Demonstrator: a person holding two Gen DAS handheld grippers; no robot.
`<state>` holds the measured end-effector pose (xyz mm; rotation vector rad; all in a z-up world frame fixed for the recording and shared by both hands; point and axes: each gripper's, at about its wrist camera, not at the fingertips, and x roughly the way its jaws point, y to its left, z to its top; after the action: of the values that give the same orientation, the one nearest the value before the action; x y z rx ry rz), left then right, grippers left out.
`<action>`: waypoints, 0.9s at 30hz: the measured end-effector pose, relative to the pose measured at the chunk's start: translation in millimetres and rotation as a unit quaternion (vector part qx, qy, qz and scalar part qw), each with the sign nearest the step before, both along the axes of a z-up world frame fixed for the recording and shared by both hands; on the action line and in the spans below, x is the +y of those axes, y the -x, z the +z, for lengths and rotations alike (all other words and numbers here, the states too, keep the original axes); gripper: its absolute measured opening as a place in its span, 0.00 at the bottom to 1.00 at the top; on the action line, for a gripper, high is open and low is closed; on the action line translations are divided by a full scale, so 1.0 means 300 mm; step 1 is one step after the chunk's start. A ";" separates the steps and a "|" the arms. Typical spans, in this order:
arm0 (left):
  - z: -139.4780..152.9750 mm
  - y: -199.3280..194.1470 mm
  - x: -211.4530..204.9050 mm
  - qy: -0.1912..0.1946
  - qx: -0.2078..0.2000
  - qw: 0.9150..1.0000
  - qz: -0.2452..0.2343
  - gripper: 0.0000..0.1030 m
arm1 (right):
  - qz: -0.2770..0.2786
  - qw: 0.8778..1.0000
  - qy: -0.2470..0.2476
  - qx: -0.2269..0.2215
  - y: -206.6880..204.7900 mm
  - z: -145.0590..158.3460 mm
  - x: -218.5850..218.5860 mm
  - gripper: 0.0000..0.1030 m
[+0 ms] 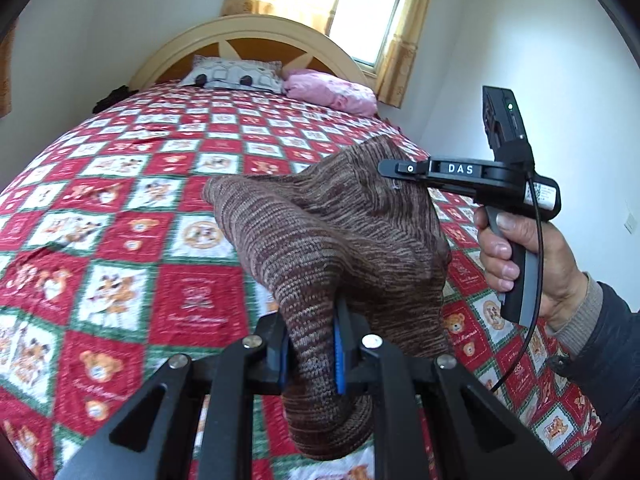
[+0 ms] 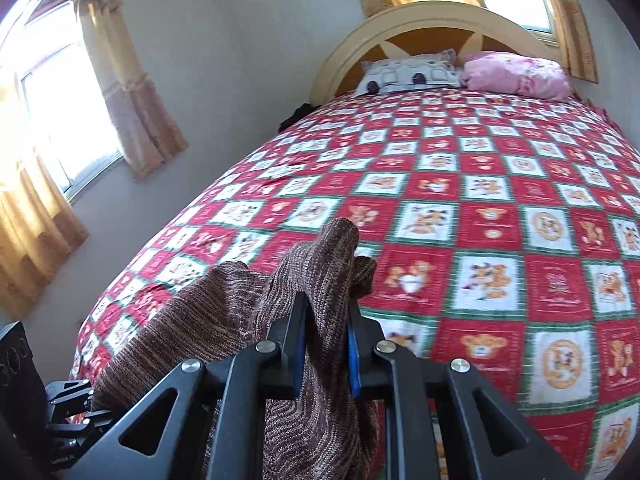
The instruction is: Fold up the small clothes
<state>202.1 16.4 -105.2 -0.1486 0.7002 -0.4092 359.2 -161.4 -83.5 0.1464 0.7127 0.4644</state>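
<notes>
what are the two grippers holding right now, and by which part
Both grip the brown knit garment: left gripper and right gripper each pinch a bunched fold; which part cannot be told.

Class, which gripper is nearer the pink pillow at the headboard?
Right. The right gripper holds the brown knit garment farther up the bed, toward the pink pillow; the left gripper grips it lower, farther back.

left gripper (image 1: 316,344) pads: mostly buried in the knit (image 1: 332,232), lower centre.
knit hem: cut off by the bottom edge in the right view (image 2: 320,420).
right gripper (image 1: 394,170) tips: hidden behind knit, centre right.
dark bundle (image 1: 110,98): upper left, too small to tell.
arm (image 1: 608,344): cut by right edge.
</notes>
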 end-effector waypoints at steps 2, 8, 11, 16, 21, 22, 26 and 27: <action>0.010 0.015 0.031 -0.002 -0.002 1.000 0.007 0.16 | 0.008 1.000 -0.002 -0.001 0.000 0.003 0.039 0.16; 0.022 0.056 0.124 -0.007 -0.007 0.999 0.032 0.16 | 0.032 0.999 -0.007 -0.004 0.003 0.012 0.163 0.15; 0.018 0.073 0.174 -0.006 -0.005 0.999 0.046 0.16 | 0.043 0.999 -0.011 -0.002 -0.001 0.004 0.229 0.15; 0.019 0.101 0.251 -0.002 -0.006 0.998 0.067 0.16 | 0.065 0.998 -0.014 -0.002 -0.004 0.001 0.336 0.15; 0.017 0.120 0.313 0.000 -0.007 0.996 0.085 0.16 | 0.078 0.997 -0.018 -0.005 -0.008 0.011 0.403 0.09; 0.017 0.125 0.322 0.001 -0.007 0.996 0.087 0.16 | 0.082 0.997 -0.015 -0.004 -0.011 0.009 0.420 0.09; 0.007 0.135 0.357 -0.002 -0.005 0.996 0.094 0.16 | 0.089 0.996 -0.009 0.007 -0.025 -0.021 0.462 0.09; -0.001 0.136 0.369 -0.001 -0.003 0.995 0.097 0.16 | 0.089 0.996 -0.007 0.010 -0.029 -0.031 0.469 0.09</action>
<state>161.3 127.1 -105.4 -0.2108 0.6739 -0.2232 367.8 -20.7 -92.8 0.1015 0.7450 0.6389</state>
